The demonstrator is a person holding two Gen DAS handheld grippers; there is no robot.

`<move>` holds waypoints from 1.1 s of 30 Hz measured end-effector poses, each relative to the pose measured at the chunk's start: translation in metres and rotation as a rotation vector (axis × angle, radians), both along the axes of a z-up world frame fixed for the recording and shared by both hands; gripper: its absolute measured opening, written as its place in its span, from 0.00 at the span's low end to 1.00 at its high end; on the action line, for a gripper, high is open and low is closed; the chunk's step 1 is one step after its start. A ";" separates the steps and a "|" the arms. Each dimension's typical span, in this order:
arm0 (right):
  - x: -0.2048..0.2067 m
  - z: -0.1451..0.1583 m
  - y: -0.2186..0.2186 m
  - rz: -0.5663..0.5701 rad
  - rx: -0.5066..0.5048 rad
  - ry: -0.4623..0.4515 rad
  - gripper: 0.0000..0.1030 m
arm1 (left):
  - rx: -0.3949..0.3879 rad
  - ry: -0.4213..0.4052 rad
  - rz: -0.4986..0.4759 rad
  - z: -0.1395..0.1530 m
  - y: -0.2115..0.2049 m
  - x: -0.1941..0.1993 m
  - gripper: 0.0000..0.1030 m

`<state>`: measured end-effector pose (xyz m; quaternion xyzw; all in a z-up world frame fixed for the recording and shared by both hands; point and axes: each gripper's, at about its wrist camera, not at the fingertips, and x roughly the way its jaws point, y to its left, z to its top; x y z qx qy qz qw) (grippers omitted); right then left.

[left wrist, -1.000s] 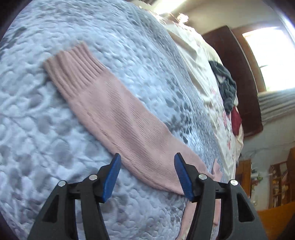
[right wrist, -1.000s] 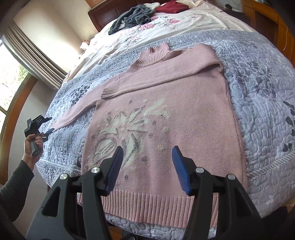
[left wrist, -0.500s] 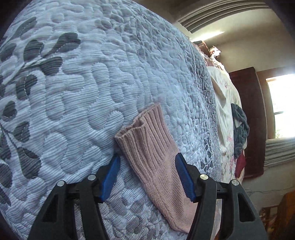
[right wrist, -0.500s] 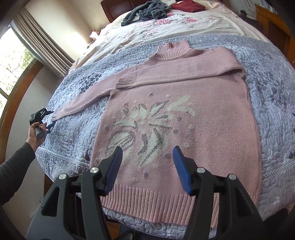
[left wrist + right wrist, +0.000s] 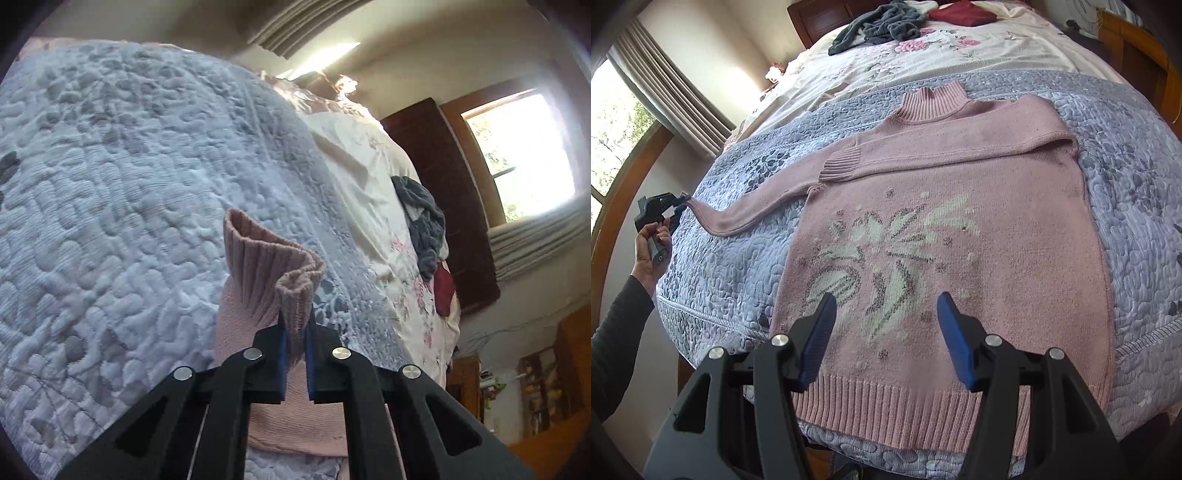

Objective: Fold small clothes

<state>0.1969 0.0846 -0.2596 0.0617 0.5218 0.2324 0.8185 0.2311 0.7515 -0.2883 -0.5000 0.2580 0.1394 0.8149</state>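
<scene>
A pink knitted sweater [image 5: 945,236] with a white leaf pattern lies face up on the grey quilt [image 5: 1137,206]. Its right sleeve is folded across the chest, with the cuff [image 5: 840,166] near the left shoulder. The other sleeve [image 5: 753,210] stretches out to the left. My left gripper [image 5: 294,334] is shut on that sleeve's ribbed cuff [image 5: 269,273] and holds it raised off the quilt [image 5: 110,206]; it also shows far left in the right wrist view as the left gripper [image 5: 679,201]. My right gripper [image 5: 886,332] hangs open above the sweater's hem, touching nothing.
Beyond the quilt lies a floral sheet [image 5: 923,51] with a grey garment [image 5: 882,22] and a dark red one [image 5: 960,13] near the wooden headboard. A curtained window [image 5: 613,122] is on the left. A hand [image 5: 652,247] and dark sleeve hold the left gripper at the bed's left edge.
My left gripper went from open around the sleeve cuff to shut on it and lifted it off the quilt. The right gripper moved closer over the sweater's lower half, still open.
</scene>
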 end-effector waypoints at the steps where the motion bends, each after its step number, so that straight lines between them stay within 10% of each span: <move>1: 0.000 0.001 -0.001 -0.004 0.005 -0.002 0.55 | 0.017 -0.019 -0.033 0.011 -0.013 0.011 0.07; 11: -0.001 0.000 -0.013 -0.019 0.058 0.011 0.55 | 0.113 -0.050 -0.375 0.049 -0.198 0.115 0.07; 22: 0.014 -0.011 -0.057 -0.118 0.084 0.037 0.55 | 0.138 0.112 -0.725 -0.037 -0.397 0.220 0.07; 26: 0.040 -0.020 -0.065 -0.136 0.124 0.101 0.60 | 0.113 0.177 -0.749 -0.079 -0.408 0.222 0.32; 30: 0.094 -0.025 -0.058 -0.148 0.237 0.175 0.79 | 0.028 0.005 -0.663 -0.070 -0.363 0.176 0.66; 33: 0.156 -0.037 -0.033 -0.126 0.295 0.245 0.79 | 0.020 -0.115 -0.624 -0.061 -0.321 0.134 0.74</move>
